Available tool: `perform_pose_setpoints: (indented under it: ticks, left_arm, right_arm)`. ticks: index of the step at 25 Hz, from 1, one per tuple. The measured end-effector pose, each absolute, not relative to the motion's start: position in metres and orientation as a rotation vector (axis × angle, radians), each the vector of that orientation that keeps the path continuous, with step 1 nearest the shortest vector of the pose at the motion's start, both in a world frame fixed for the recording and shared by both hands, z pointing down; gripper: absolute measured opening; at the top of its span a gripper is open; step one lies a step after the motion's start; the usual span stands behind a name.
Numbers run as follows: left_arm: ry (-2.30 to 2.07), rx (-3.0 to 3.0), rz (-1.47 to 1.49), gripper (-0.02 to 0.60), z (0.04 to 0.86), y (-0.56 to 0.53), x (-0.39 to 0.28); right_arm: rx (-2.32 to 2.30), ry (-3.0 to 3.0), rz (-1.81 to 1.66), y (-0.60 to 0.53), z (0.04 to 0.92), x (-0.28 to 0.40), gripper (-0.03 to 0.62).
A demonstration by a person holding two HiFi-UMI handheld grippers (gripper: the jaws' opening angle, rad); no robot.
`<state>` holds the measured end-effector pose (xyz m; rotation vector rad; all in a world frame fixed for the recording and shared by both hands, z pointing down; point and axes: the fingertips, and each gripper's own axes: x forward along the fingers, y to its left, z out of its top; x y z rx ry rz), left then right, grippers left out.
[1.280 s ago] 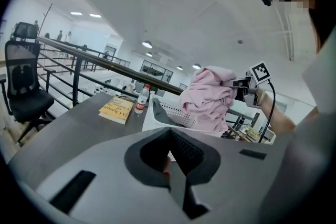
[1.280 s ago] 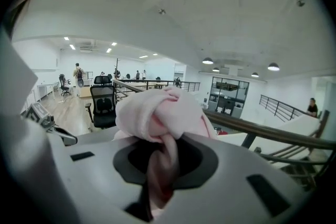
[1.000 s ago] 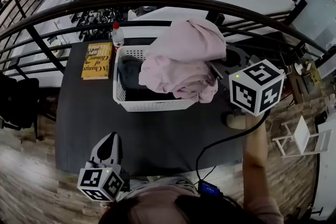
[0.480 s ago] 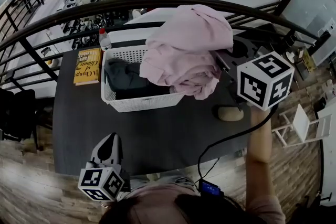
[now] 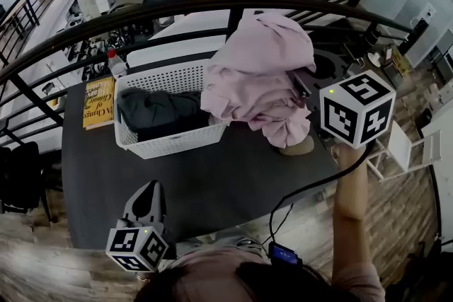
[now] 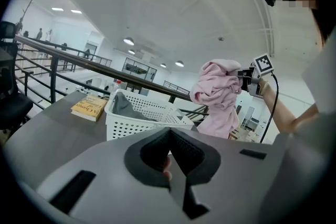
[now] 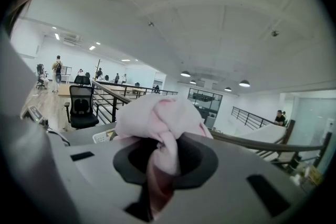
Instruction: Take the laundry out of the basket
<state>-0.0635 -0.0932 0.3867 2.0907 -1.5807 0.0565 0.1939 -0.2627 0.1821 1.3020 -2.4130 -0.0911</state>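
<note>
A white laundry basket (image 5: 170, 140) stands on the dark table (image 5: 219, 187) with a dark grey garment (image 5: 159, 112) lying in it. A bunched pink garment (image 5: 262, 78) hangs in the air over the basket's right end, its lower folds trailing beyond the rim. My right gripper (image 7: 165, 149) is shut on a twist of this pink cloth; its marker cube (image 5: 356, 108) shows at the right. My left gripper (image 5: 149, 189) is low at the table's near edge, well short of the basket, jaws together and holding nothing. The left gripper view shows the basket (image 6: 142, 115) and the raised pink garment (image 6: 216, 93).
A yellow book (image 5: 98, 101) lies left of the basket, with a red-capped bottle (image 5: 115, 61) behind it. A beige object (image 5: 297, 146) sits on the table under the hanging cloth. A dark railing (image 5: 212, 7) runs behind the table. A black cable (image 5: 311, 187) trails from my right gripper.
The pink garment has come up off the basket and moved right with my right gripper, uncovering the dark grey garment. My left gripper stays low at the near edge.
</note>
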Motion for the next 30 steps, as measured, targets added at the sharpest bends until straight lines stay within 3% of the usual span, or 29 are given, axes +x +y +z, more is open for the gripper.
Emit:
perform_pose_setpoints:
  ticks: [14, 30]
  left_arm:
    - [-1.447, 2.183, 0.110, -0.003, 0.387, -0.109, -0.001]
    - [-1.444, 2.186, 0.146, -0.003, 0.395, -0.116, 0.027]
  right_arm:
    - [1.409, -2.273, 0.095, -0.253, 0.239, 0.276, 0.069]
    - [1.349, -2.182, 0.380, -0.249, 0.358, 0.304, 0.069]
